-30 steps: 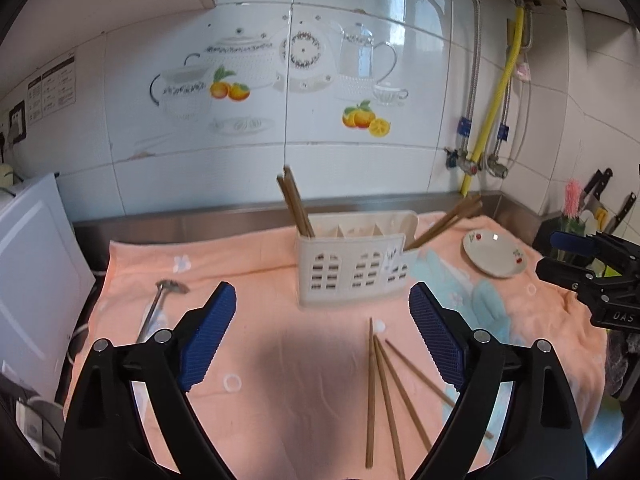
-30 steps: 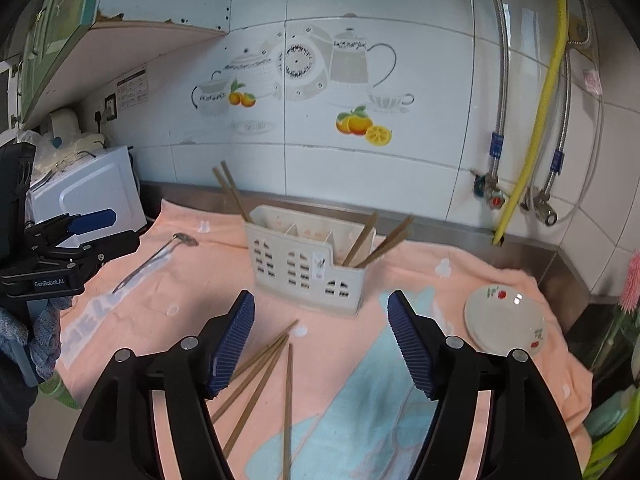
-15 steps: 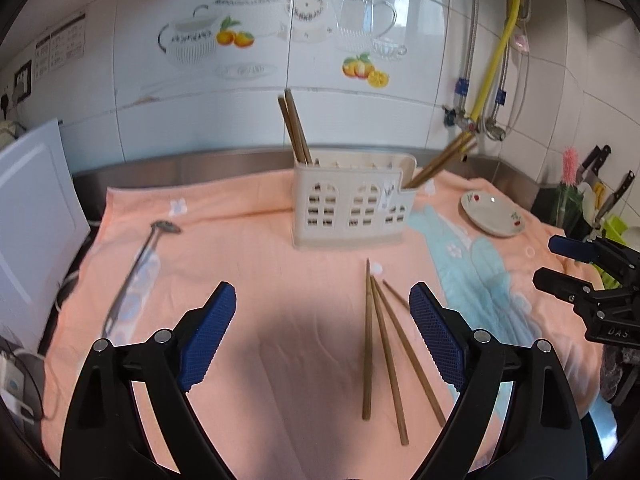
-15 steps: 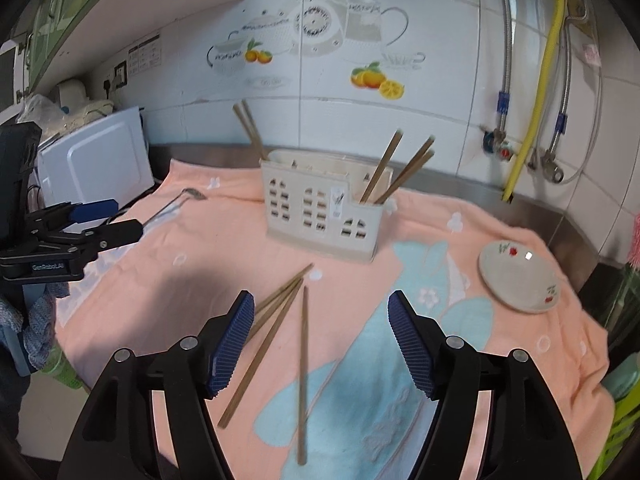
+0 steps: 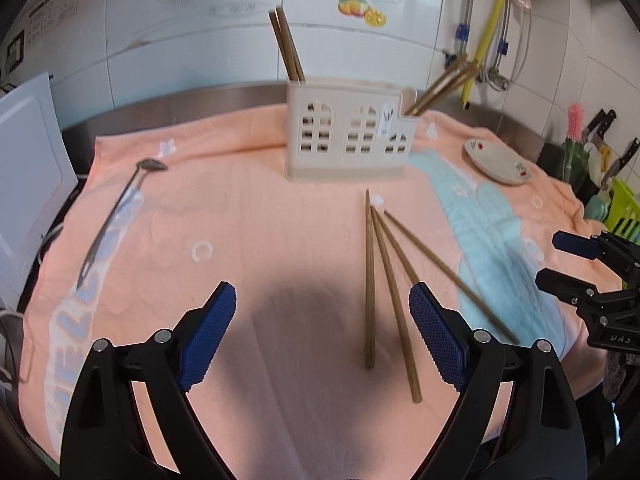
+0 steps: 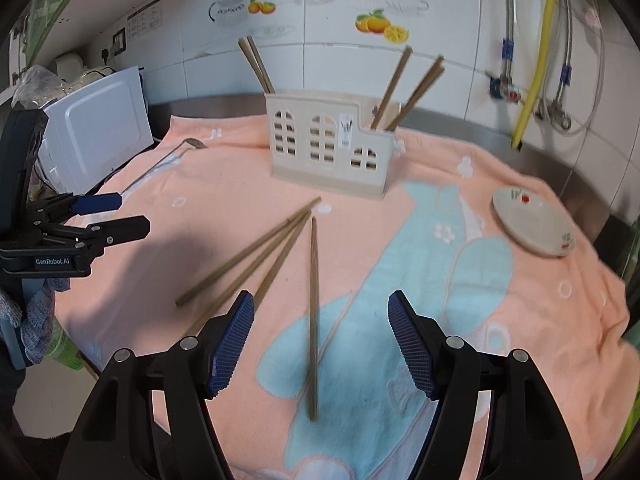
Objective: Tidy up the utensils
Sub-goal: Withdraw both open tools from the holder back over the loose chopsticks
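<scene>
A cream utensil holder [image 5: 346, 136] [image 6: 328, 148] stands at the back of the peach towel, with chopsticks [image 5: 286, 46] upright at its left end and more [image 5: 440, 86] leaning out at its right end. Three loose chopsticks [image 5: 384, 276] [image 6: 272, 256] lie fanned on the towel in front of it. A metal spoon [image 5: 116, 210] [image 6: 164, 162] lies at the left. My left gripper [image 5: 322, 340] is open and empty, above the towel just left of the loose chopsticks. My right gripper [image 6: 320, 344] is open and empty, above one loose chopstick [image 6: 313, 312].
A small white plate [image 5: 498, 162] [image 6: 534, 226] sits at the right on the peach towel [image 5: 240, 232]. A white appliance [image 6: 96, 128] stands at the left edge. Knives and a green rack [image 5: 616, 184] are at the far right. The tiled wall with pipes [image 6: 536, 52] is behind.
Both grippers have tilted down and moved lower and closer to the loose chopsticks on the towel. Both stay open and empty. Nothing on the towel has moved.
</scene>
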A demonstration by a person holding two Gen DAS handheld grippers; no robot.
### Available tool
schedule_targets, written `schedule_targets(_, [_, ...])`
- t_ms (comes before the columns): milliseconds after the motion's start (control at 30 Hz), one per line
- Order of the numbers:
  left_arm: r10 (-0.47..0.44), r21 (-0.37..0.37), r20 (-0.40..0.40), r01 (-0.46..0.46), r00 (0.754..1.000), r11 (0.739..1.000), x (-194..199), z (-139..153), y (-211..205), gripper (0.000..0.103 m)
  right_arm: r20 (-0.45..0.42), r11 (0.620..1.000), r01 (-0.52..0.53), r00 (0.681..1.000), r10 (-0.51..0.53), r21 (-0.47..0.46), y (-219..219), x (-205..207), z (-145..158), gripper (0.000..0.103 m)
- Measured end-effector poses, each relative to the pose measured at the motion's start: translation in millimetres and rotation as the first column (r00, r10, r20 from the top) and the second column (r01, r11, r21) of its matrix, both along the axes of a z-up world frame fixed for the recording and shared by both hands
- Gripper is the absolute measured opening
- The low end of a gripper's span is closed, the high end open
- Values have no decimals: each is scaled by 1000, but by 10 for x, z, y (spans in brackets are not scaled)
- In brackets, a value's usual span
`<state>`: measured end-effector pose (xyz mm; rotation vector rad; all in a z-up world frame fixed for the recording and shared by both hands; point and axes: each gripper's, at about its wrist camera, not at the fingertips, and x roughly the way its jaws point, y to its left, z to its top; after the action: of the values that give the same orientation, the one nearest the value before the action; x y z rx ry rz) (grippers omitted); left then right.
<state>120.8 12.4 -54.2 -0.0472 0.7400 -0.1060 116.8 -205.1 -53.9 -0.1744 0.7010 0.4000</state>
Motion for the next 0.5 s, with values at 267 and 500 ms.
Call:
schedule_targets(267, [-10, 2, -81, 10, 997, 1000, -4, -334, -74, 86, -58, 1000, 16, 998, -16, 0, -47, -37, -319, 66])
schedule_targets(500, [-33, 9, -99, 34, 995, 999, 25, -420, -174, 80, -91, 1000, 14, 996, -14, -2, -29, -30, -521, 51])
